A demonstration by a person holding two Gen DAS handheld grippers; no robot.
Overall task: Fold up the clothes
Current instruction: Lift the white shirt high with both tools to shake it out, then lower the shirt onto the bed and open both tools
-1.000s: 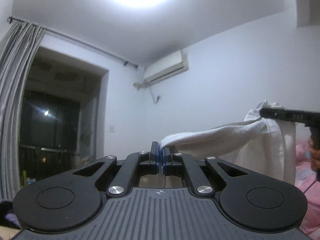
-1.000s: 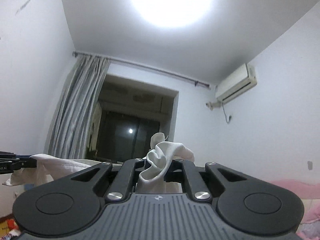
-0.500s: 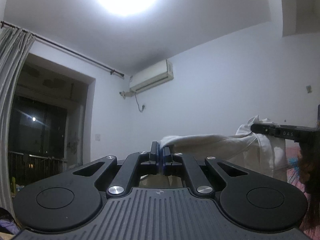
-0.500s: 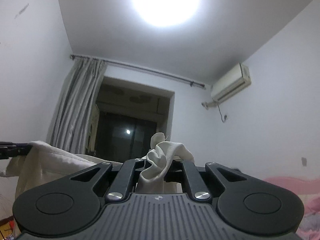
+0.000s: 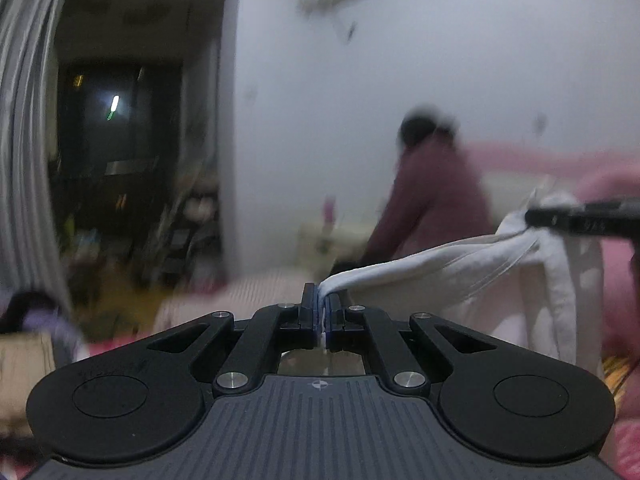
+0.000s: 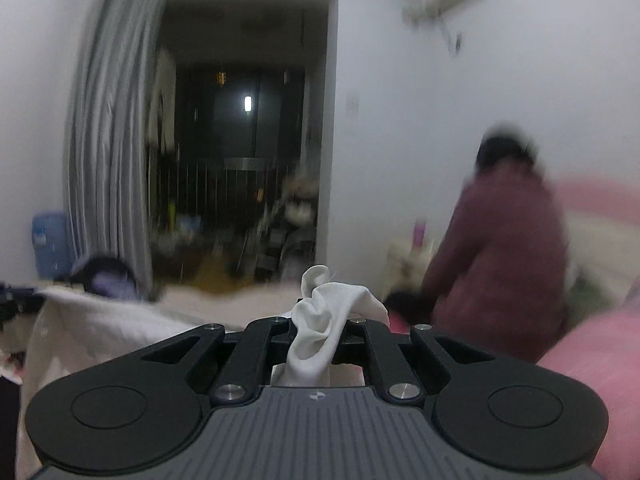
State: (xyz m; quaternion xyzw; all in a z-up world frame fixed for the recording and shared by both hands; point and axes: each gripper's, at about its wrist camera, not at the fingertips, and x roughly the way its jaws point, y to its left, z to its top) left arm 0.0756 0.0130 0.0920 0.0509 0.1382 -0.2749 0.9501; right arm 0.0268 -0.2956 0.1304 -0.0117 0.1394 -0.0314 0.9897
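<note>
A white garment (image 5: 452, 264) hangs in the air, stretched between both grippers. My left gripper (image 5: 322, 312) is shut on one corner of it. The cloth runs right to my right gripper (image 5: 584, 218), whose black fingers pinch the other corner. In the right wrist view my right gripper (image 6: 320, 320) is shut on a bunched white fold (image 6: 324, 320), and the rest of the garment (image 6: 96, 324) drapes to the lower left. The view is blurred by motion.
A person in a maroon top (image 5: 432, 192) bends over near a pink bed (image 5: 560, 160) at the right; the person also shows in the right wrist view (image 6: 508, 256). A dark balcony doorway (image 6: 240, 152) with a grey curtain (image 6: 108, 140) is ahead. A blue water jug (image 6: 50, 240) stands at left.
Both grippers have tipped down from the ceiling towards the room, still holding the garment. The ceiling lamp has left view; the person and bed have come into view.
</note>
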